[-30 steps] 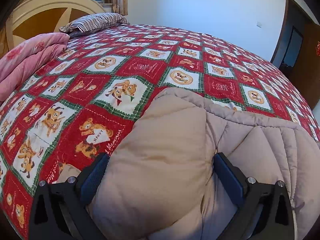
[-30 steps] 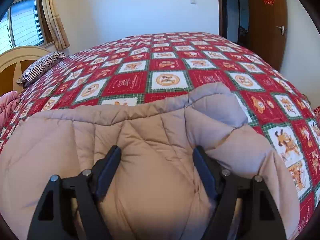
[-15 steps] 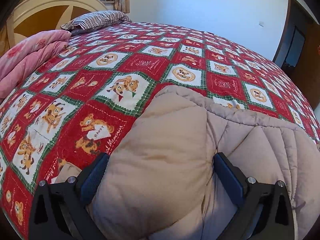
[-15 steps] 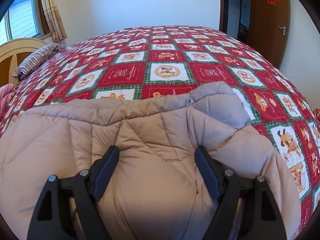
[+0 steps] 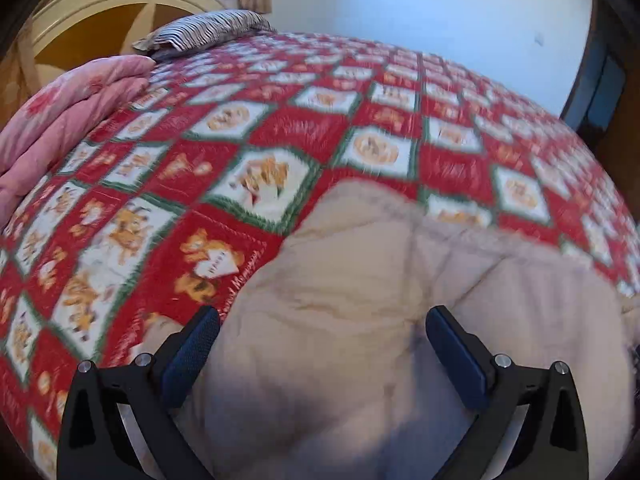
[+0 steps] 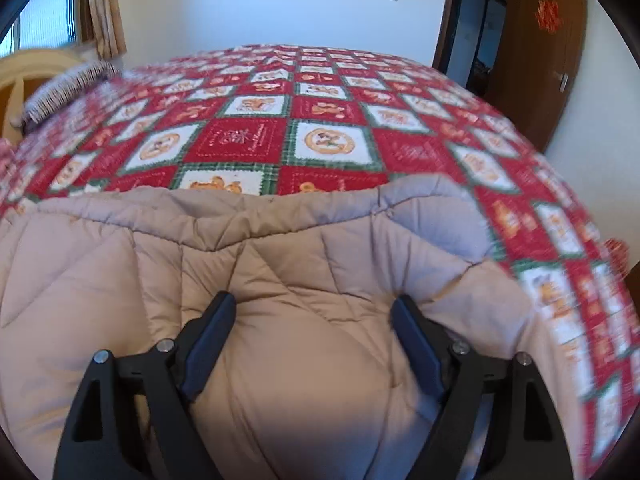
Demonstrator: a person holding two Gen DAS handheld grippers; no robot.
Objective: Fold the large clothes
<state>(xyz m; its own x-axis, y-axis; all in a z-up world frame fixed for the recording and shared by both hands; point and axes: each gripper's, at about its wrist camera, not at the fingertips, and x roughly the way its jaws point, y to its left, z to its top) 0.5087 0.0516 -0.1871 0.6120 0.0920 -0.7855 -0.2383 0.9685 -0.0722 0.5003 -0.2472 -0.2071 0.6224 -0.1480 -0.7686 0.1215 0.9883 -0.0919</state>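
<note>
Puffy coat laid across the bed, both grippers spread over it: the fold could spring back.

The bedspread [image 6: 328, 144] fills the upper half of both views, and the beige coat [image 6: 280, 280] lies on it across the lower half, its seamed edge running left to right through the middle of the right wrist view. The padding is thick (and likely springy), so a folded layer may puff up and slide open once nothing presses it. The right gripper [image 6: 312, 312], bottom centre, has its jaws opening with coat bulging between them, pads barely touching if at all; a snagged pad could drag the layer. The left gripper [image 5: 322, 324], bottom centre of its blurred view, stands spread wide over the coat's corner, gripping nothing.
</note>
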